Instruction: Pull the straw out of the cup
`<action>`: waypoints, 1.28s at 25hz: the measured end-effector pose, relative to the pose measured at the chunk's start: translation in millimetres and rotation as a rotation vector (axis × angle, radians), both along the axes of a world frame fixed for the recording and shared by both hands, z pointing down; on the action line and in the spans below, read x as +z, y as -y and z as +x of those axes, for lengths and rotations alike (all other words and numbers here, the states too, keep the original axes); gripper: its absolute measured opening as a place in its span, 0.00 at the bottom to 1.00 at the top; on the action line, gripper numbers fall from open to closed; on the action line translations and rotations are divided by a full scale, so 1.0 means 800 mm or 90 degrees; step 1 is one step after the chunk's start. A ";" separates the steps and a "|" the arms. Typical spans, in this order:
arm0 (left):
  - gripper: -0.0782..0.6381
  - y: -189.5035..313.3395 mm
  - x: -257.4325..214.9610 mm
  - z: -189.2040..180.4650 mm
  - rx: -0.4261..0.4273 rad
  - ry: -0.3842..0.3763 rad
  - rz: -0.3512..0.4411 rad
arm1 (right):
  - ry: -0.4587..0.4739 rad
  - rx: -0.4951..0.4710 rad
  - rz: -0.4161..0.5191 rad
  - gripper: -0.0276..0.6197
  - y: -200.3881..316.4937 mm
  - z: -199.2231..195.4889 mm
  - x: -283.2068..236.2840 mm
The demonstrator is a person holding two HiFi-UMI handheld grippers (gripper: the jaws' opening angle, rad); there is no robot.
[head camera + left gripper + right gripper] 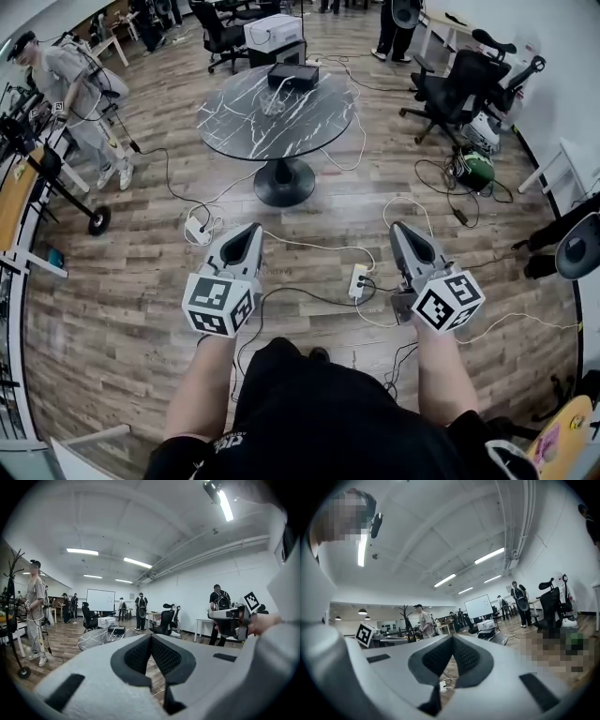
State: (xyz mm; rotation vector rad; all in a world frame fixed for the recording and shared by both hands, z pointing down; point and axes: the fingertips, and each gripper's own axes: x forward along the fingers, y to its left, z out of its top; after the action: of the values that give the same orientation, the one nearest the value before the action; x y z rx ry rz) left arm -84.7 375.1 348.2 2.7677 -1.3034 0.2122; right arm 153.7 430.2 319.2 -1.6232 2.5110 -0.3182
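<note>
A round, dark marble-patterned table [234, 117] stands ahead on the wooden floor. On it is a small clear cup [273, 101]; the straw is too small to make out. A black box [292, 75] lies behind the cup. My left gripper [251, 228] and right gripper [398, 226] are held side by side over the floor, well short of the table. Both point toward it. In the left gripper view the left gripper [151, 637] has its jaws together with nothing between them. The right gripper [452, 637] looks the same in its own view.
Cables and a white power strip [358, 279] lie on the floor between me and the table. Black office chairs [459, 84] stand at the right. A person [80, 89] stands at the left beside a wheeled stand [56, 187]. More people are at the back.
</note>
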 end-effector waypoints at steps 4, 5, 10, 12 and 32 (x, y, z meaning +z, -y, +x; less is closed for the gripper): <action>0.12 0.021 0.002 0.003 -0.003 0.002 0.000 | 0.001 -0.008 -0.003 0.05 0.022 0.001 0.007; 0.12 0.028 0.004 0.003 -0.004 0.001 -0.001 | -0.001 -0.011 -0.005 0.05 0.028 -0.001 0.009; 0.12 0.075 0.018 -0.002 -0.005 -0.010 -0.010 | -0.008 -0.022 -0.018 0.08 0.072 -0.014 0.019; 0.12 0.101 0.025 -0.003 -0.005 -0.016 -0.014 | -0.013 -0.023 -0.021 0.08 0.096 -0.016 0.023; 0.12 0.382 0.042 -0.040 0.026 -0.030 -0.043 | -0.019 -0.031 -0.064 0.09 0.383 -0.084 0.025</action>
State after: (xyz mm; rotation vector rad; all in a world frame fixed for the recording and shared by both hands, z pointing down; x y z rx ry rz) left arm -117.0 69.5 382.0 2.7279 -1.2072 0.1880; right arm 86.6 124.0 339.3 -1.6141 2.5995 -0.4360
